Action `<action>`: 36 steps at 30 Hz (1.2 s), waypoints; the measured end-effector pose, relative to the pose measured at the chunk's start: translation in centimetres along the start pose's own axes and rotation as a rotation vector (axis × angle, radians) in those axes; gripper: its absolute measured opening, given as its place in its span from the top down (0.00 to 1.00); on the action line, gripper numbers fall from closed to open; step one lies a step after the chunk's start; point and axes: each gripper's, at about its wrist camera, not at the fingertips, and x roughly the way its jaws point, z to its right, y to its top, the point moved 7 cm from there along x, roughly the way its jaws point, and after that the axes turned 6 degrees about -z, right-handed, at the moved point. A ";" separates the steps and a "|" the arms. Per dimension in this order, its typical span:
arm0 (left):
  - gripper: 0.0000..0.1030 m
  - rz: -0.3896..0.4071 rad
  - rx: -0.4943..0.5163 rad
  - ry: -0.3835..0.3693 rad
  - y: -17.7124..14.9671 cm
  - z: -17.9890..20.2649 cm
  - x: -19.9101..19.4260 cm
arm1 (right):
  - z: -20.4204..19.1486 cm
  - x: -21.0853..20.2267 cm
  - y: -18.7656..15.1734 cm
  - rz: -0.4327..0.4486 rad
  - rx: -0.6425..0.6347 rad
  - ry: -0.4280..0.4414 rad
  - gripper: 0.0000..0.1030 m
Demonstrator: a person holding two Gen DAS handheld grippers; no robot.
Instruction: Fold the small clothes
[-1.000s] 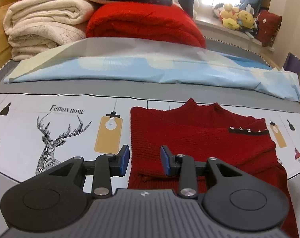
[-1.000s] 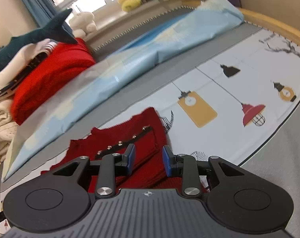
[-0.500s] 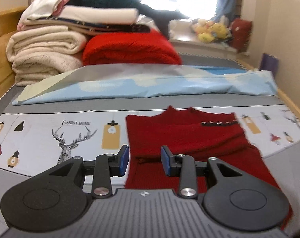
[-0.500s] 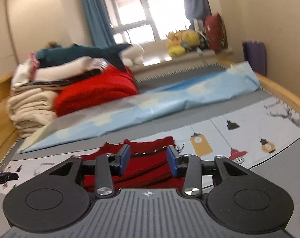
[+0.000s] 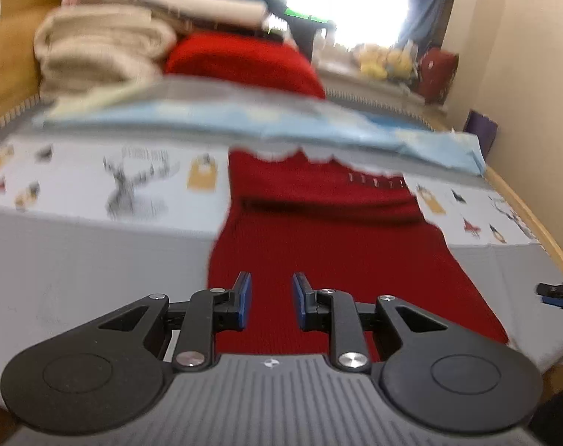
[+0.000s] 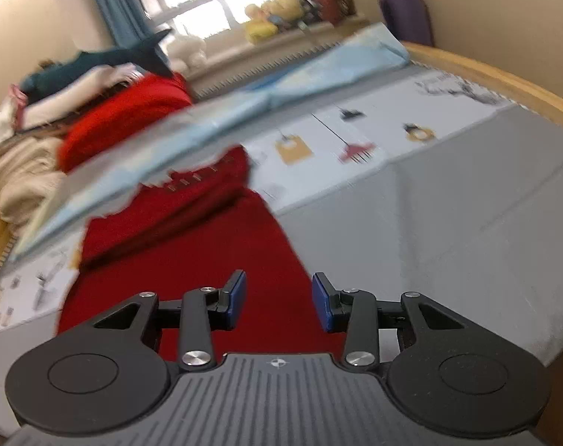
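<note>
Left gripper (image 5: 269, 303) spread, blue pads (image 5: 243, 299) apart with nothing between them, held above the near hem of the red knit sweater (image 5: 318, 245). Right gripper (image 6: 278, 304) spread a little wider, also holding nothing, over the right near part of the same sweater (image 6: 192, 245); contact with the cloth not possible to judge in either view. Directly ahead of both grippers, sweater lying flat on the grey bed cover (image 5: 77, 271), upper part already folded over the body, neck and a row of small studs (image 5: 374, 180) at the far end. Under that far part, white printed sheet (image 5: 140, 182) with deer and lamp drawings. Further ahead, light blue folded bedding (image 5: 244, 122) across the bed. Far ahead to the left, stack of cream blankets (image 5: 99, 52) and a bright red blanket (image 5: 244, 59). Farthest, plush toys (image 6: 266, 22) on the window sill, all blurred.
</note>
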 end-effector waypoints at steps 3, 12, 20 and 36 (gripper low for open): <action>0.75 -0.015 -0.010 0.001 -2.7 -1.0 1.9 | 0.9 1.8 -1.3 -0.079 0.011 -0.014 0.60; 0.74 -0.203 -0.225 0.068 -7.1 -5.8 8.9 | 2.3 5.9 -2.6 -0.163 -0.022 -0.128 0.59; 0.71 -0.336 -0.266 0.103 -9.6 -7.5 11.3 | 3.4 9.3 -3.4 -0.244 0.042 -0.163 0.59; 0.88 -0.330 -0.181 0.102 -9.8 -6.5 12.2 | 3.0 10.6 -4.7 -0.283 -0.004 -0.105 0.89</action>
